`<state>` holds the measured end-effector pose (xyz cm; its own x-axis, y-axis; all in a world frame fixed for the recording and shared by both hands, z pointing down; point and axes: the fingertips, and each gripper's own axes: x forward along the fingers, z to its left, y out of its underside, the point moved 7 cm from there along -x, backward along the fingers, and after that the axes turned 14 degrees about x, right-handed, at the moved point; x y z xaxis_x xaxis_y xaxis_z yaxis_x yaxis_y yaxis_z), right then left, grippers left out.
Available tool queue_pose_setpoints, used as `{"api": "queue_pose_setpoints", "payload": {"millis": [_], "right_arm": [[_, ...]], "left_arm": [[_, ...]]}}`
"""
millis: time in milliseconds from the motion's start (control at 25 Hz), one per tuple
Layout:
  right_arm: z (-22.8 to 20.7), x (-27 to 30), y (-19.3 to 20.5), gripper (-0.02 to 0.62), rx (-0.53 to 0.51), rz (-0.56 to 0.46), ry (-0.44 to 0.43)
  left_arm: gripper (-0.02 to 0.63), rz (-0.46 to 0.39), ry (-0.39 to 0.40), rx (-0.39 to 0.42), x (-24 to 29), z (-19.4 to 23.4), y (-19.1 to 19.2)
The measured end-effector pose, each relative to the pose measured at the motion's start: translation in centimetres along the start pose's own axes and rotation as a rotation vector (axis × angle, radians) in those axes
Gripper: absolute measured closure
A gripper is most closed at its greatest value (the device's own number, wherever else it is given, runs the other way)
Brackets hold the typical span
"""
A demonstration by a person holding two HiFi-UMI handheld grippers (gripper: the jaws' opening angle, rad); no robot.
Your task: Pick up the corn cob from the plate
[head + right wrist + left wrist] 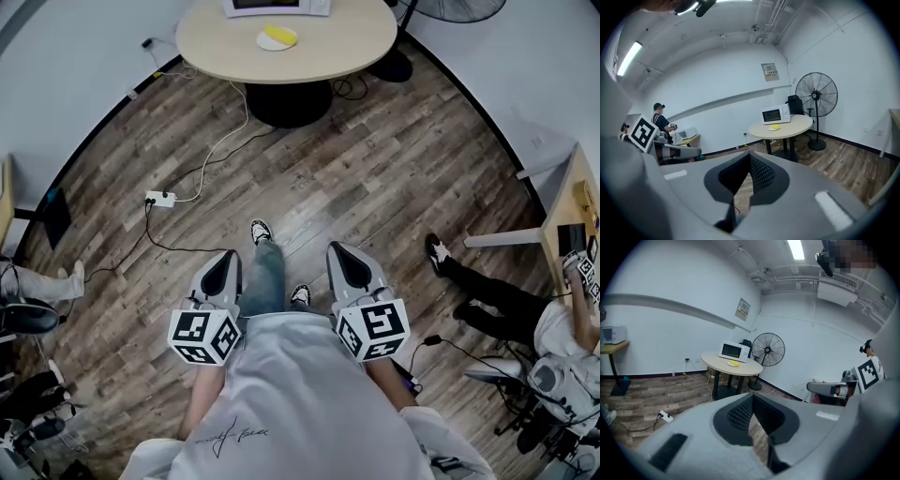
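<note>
A yellow corn cob [281, 35] lies on a white plate [267, 43] on the round table [337, 42], far ahead of me across the wooden floor. The left gripper view shows the cob [734, 363] small and distant, and so does the right gripper view, where the corn cob [776, 126] sits in front of a microwave. My left gripper [228, 256] and right gripper [336, 248] hang side by side at waist height over my own legs, both pointing toward the table. Each is shut with nothing between its jaws, seen up close as left gripper [752, 396] and right gripper [750, 155].
A microwave [277, 6] stands behind the plate and a floor fan [452, 8] to the table's right. A power strip [160, 199] and its cable [225, 141] lie on the floor at left. A seated person [511, 309] and a desk [567, 220] are at right.
</note>
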<state>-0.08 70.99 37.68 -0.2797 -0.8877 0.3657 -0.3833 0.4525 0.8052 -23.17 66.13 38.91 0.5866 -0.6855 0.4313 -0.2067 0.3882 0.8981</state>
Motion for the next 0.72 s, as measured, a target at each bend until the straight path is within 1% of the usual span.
{"api": "queue_pose_setpoints", "payload": {"millis": [120, 240, 360, 560, 720], "right_arm": [[-0.6, 2.3, -1.3, 0.584, -0.030, -0.001, 0.034], [-1.1, 5.2, -2.7, 0.584, -0.051, 0.027, 0.021], [-1.4, 7.9, -4.0, 0.584, -0.024, 0.050, 0.003], [-1.7, 12.8, -6.1, 0.584, -0.006, 0.065, 0.020], [-2.0, 16.4, -8.6, 0.584, 0.024, 0.061, 0.036]], "left_arm": [[0.617, -0.005, -0.008, 0.003, 1.9, 1.5, -1.3], [0.617, -0.007, -0.015, 0.007, 4.0, 3.1, -2.7], [0.617, 0.001, -0.010, 0.012, 5.9, 4.9, -3.9], [0.617, 0.003, -0.001, 0.021, 9.6, 8.3, -6.6], [0.617, 0.010, 0.016, 0.040, 12.6, 10.8, -9.3]]}}
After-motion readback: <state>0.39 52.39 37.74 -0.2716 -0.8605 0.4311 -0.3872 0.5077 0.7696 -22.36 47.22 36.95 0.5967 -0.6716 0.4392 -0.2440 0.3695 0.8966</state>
